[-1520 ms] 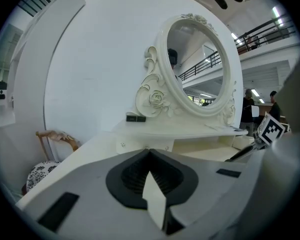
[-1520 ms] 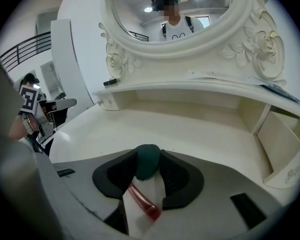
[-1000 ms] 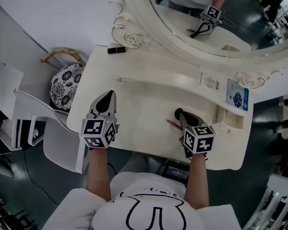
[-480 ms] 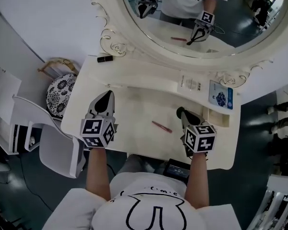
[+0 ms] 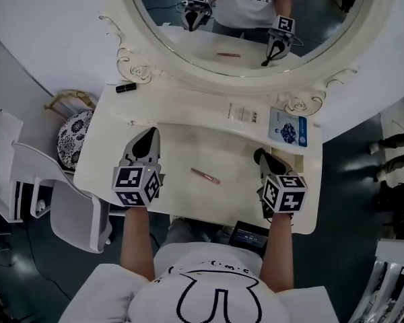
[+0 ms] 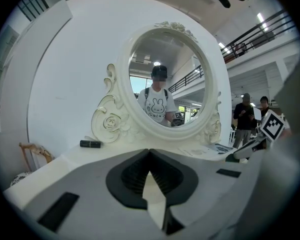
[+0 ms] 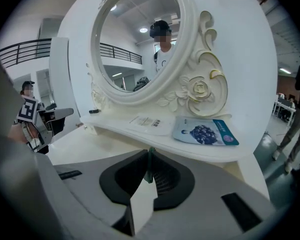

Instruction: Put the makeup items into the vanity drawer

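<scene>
A thin pink makeup pencil lies on the white vanity top, between my two grippers. On the raised back shelf lie a black lipstick, a white packet and a blue face-mask packet. My left gripper hovers over the left part of the top, jaws shut and empty. The right gripper is over the right part, jaws together with nothing held. The lipstick sits far ahead of the left gripper. The mask packet lies just ahead of the right one.
A large oval mirror in an ornate white frame stands behind the shelf. A chair with a patterned cushion is at the left of the vanity. A dark device sits near the person's lap. People stand in the background.
The head view has tilted up and shows more of the mirror. The pink pencil, close beside the right gripper before, now lies well to its left, nearer the middle.
</scene>
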The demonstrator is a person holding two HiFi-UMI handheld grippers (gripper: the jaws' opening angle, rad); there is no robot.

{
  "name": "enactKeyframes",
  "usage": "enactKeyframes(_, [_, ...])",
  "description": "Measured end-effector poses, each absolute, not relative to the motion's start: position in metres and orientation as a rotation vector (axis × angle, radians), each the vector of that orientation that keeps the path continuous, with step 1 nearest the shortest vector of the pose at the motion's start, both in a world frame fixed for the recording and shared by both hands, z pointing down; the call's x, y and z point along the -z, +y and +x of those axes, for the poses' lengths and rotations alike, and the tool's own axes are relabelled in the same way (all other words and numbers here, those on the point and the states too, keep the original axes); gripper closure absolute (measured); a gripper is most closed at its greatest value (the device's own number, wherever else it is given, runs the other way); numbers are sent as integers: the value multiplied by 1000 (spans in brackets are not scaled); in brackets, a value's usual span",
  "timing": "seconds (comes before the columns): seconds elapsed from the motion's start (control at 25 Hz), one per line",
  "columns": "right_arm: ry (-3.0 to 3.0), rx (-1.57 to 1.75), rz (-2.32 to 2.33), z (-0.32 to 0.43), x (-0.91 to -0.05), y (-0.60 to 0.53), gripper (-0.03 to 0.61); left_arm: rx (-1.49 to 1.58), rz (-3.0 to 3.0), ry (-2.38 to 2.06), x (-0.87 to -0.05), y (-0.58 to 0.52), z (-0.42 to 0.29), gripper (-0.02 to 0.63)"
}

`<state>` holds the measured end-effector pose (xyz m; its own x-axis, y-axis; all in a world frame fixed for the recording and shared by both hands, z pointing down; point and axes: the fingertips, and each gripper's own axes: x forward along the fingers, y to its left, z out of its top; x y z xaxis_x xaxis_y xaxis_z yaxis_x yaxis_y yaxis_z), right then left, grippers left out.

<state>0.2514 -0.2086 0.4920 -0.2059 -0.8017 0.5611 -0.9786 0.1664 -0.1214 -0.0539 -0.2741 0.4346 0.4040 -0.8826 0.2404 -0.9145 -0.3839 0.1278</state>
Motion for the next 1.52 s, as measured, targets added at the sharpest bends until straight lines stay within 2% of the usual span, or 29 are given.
enactKeyframes(0.4, [-2052,-663,1782,316,-488,-200,563,-190,2456,-1555,-429,-277,3,606])
enactKeyframes(0.64, [-2074,-690,1721,323,-497,-199,557,-204,2445,-1555,-436,-275,17,606])
enactKeyframes(0.68, [-2075,-691,1709,322,-499,-198,553,-206,2440,-1557,-437,-275,18,606])
enactKeyframes(0.76, [-2070,-686,1702,323,-502,-197,494,-209,2433,-1559,-440,-274,19,606])
enactKeyframes(0.88, [-2071,-682,1710,324,-502,-196,474,-210,2431,-1557,-442,-271,19,606])
enactKeyframes(1.16, [-2094,-653,1705,305,-496,-195,466,-210,2434,-1557,-441,-264,2,606])
enactKeyframes(1.52, [-2157,-627,1627,238,-493,-204,466,-215,2403,-1616,-437,-259,-62,606])
